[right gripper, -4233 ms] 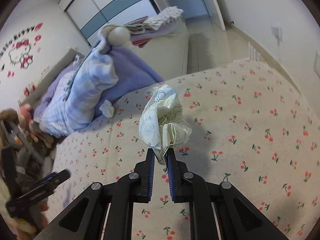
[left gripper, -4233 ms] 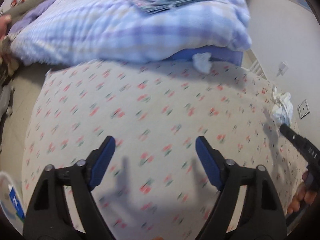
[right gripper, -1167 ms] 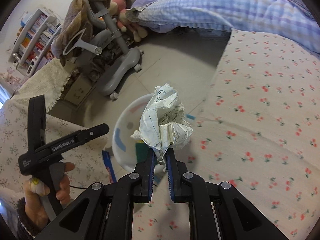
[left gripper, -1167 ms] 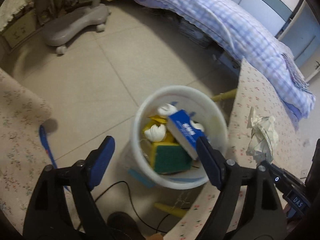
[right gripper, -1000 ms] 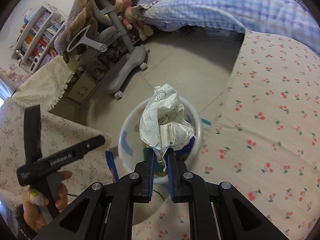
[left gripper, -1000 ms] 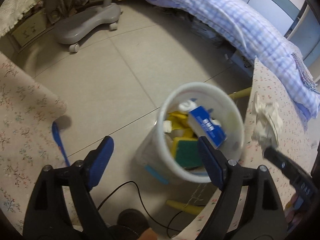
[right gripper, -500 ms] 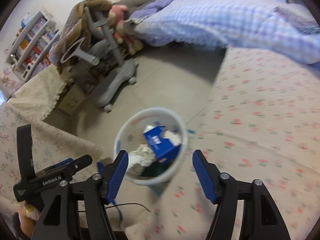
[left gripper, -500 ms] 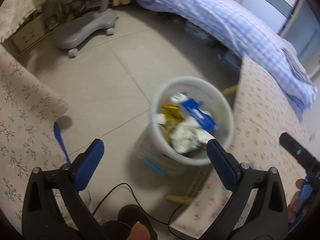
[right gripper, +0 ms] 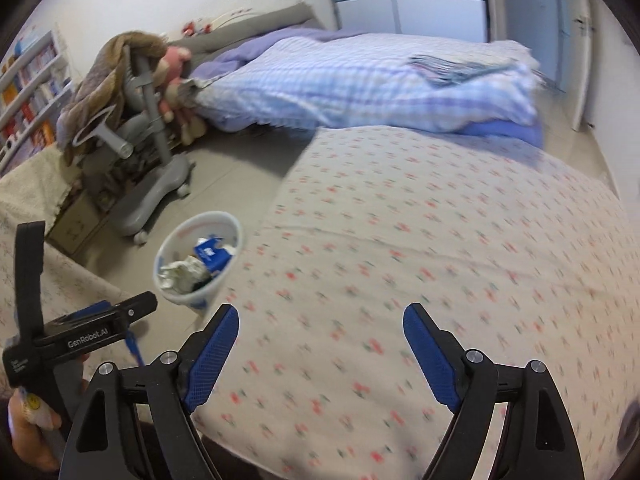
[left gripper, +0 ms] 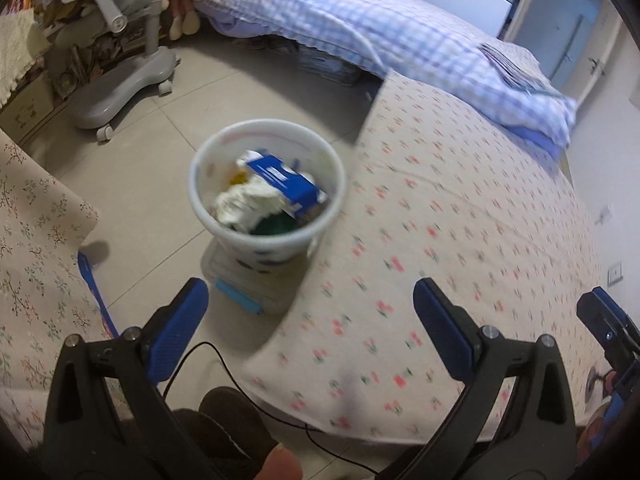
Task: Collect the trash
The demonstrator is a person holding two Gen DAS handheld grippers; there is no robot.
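Note:
A white trash bin [left gripper: 208, 152] [right gripper: 236, 228] stands on the tiled floor beside the cherry-print bed [left gripper: 460, 216] [right gripper: 440, 256]. Inside it lie a crumpled paper ball [left gripper: 248, 204] [right gripper: 180, 274], a blue box [left gripper: 284, 182] [right gripper: 212, 254] and other trash. My left gripper [left gripper: 310, 324] is open and empty, hovering near the bin and the bed's corner. My right gripper [right gripper: 320, 344] is over the bed, its jaws opening with nothing between them. The left gripper [right gripper: 138, 312], held by a hand, also shows at the lower left of the right wrist view.
A grey wheeled chair base [left gripper: 120, 92] [right gripper: 156, 196] stands beyond the bin. A checked quilt [left gripper: 380, 36] [right gripper: 360, 84] covers a second bed. A floral cloth [left gripper: 32, 248] lies at the left. A black cable [left gripper: 224, 364] and a dark slipper [left gripper: 228, 420] are on the floor.
My right gripper opened and dropped the crumpled paper into the bin, then swung right over the bed. My left gripper opened wider and drew back from the bin.

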